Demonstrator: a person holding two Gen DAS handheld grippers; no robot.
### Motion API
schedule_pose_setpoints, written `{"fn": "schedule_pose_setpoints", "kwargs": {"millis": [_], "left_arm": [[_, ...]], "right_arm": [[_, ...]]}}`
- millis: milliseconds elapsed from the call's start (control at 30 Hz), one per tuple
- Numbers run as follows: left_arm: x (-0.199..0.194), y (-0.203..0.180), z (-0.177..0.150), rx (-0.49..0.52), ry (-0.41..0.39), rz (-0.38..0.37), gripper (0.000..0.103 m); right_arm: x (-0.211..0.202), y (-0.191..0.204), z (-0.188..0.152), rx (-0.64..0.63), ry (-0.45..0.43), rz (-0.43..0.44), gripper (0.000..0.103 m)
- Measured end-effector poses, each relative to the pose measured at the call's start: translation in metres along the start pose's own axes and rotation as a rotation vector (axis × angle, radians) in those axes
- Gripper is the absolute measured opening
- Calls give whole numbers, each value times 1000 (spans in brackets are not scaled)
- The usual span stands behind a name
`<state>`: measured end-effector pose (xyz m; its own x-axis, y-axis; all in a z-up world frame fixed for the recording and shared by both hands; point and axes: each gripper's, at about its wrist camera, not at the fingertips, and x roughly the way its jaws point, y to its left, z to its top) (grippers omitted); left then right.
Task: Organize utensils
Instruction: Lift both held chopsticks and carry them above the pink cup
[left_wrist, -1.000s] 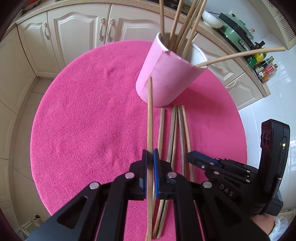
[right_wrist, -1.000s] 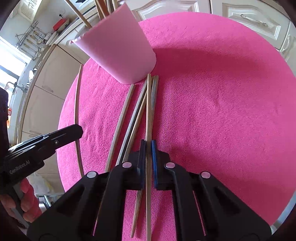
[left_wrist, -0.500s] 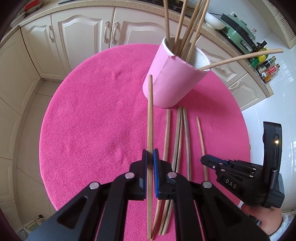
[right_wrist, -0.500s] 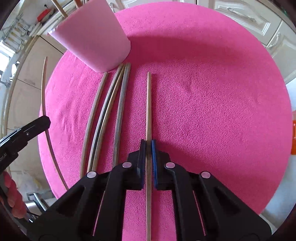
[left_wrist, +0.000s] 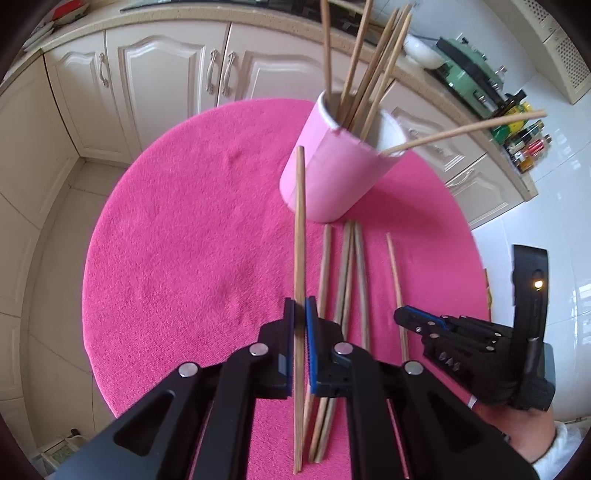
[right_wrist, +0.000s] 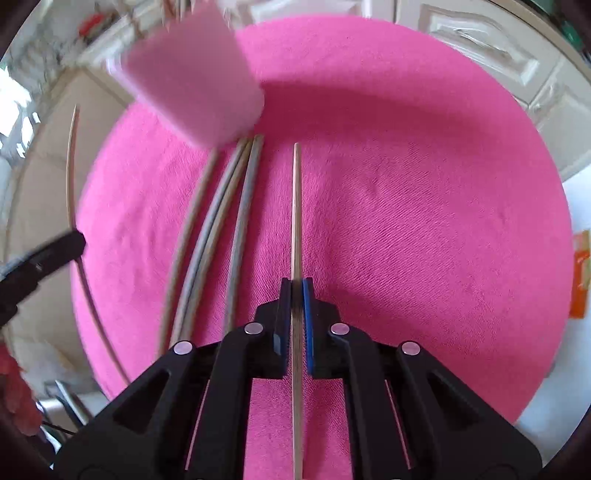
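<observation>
A pink cup (left_wrist: 334, 173) stands on the pink round tablecloth (left_wrist: 177, 240) and holds several wooden chopsticks (left_wrist: 364, 70). My left gripper (left_wrist: 300, 314) is shut on one wooden chopstick (left_wrist: 299, 229), held above the cloth with its tip near the cup's left side. Several loose chopsticks (left_wrist: 349, 266) lie on the cloth below the cup. My right gripper (right_wrist: 296, 291) is shut on another chopstick (right_wrist: 296, 206), lifted right of the loose ones (right_wrist: 221, 221). The cup (right_wrist: 195, 81) is blurred in the right wrist view. The right gripper (left_wrist: 417, 319) also shows in the left wrist view.
Cream kitchen cabinets (left_wrist: 155, 77) run behind the table. A counter at the right holds a green appliance (left_wrist: 469, 70) and bottles (left_wrist: 524, 144). The left gripper (right_wrist: 48, 251) shows at the left edge of the right wrist view.
My right gripper has lifted its chopstick out of the loose pile and carried it to the right. My left gripper has risen and pulled back a little with its chopstick.
</observation>
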<state>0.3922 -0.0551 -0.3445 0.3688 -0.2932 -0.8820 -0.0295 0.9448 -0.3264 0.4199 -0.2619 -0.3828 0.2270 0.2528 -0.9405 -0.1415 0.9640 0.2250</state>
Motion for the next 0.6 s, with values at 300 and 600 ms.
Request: {"fn": "schedule_pose_setpoints", "kwargs": {"millis": [300, 600], "left_arm": [[-51, -19, 21, 46, -184, -81, 6], [-108, -41, 69, 69, -440, -132, 6]], "right_arm": [[-73, -31, 13, 104, -297, 167, 7], [-134, -29, 58, 50, -617, 195, 7]]}}
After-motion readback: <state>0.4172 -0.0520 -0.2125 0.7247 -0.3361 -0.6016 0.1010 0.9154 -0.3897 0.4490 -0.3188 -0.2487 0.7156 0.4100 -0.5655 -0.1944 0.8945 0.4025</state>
